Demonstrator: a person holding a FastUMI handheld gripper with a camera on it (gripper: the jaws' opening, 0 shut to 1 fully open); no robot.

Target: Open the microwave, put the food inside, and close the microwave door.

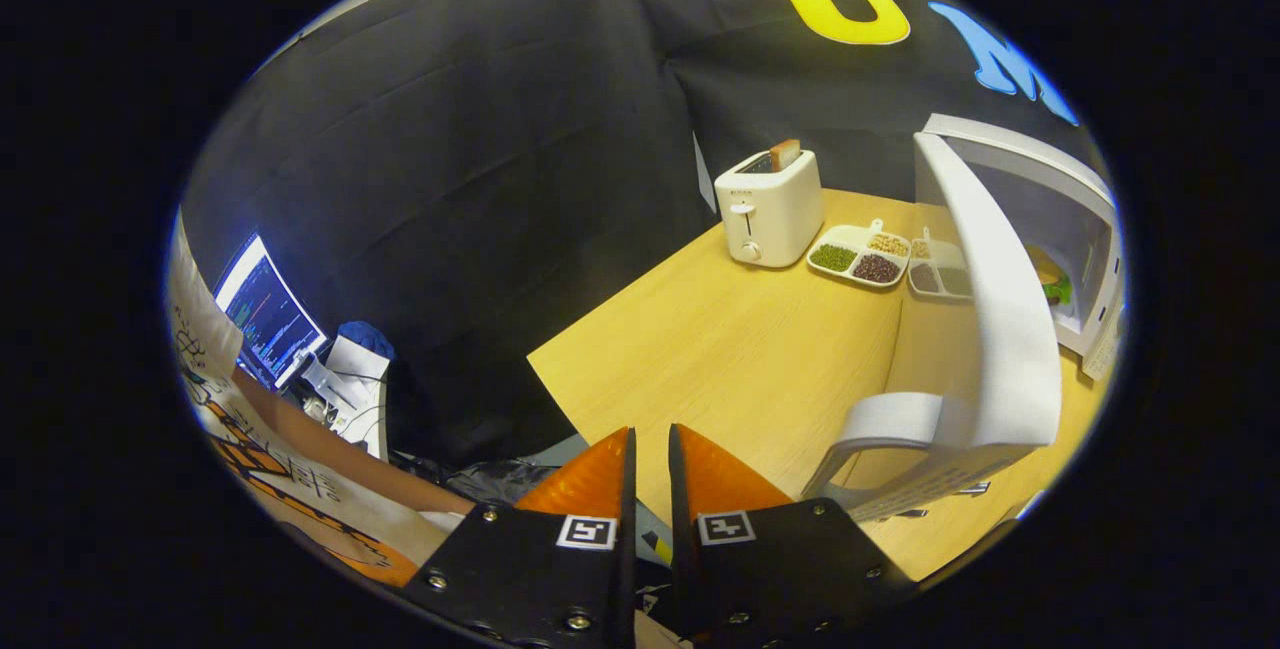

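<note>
The white microwave (1075, 219) stands at the far right of the wooden table (740, 349), its door (1000, 329) swung wide open toward me. Food (1050, 279), yellow and green, lies inside the cavity. The door's curved handle (880, 429) sticks out just right of my fingers. My gripper (650, 444) sits over the table's near edge, left of the door, its fingers nearly together with only a thin gap and nothing between them.
A white toaster (768, 207) with a slice of bread stands at the back of the table. Two divided trays (860, 254) of beans and grains lie between it and the microwave. A monitor (268, 311) and a person's sleeve (300, 469) are off to the left.
</note>
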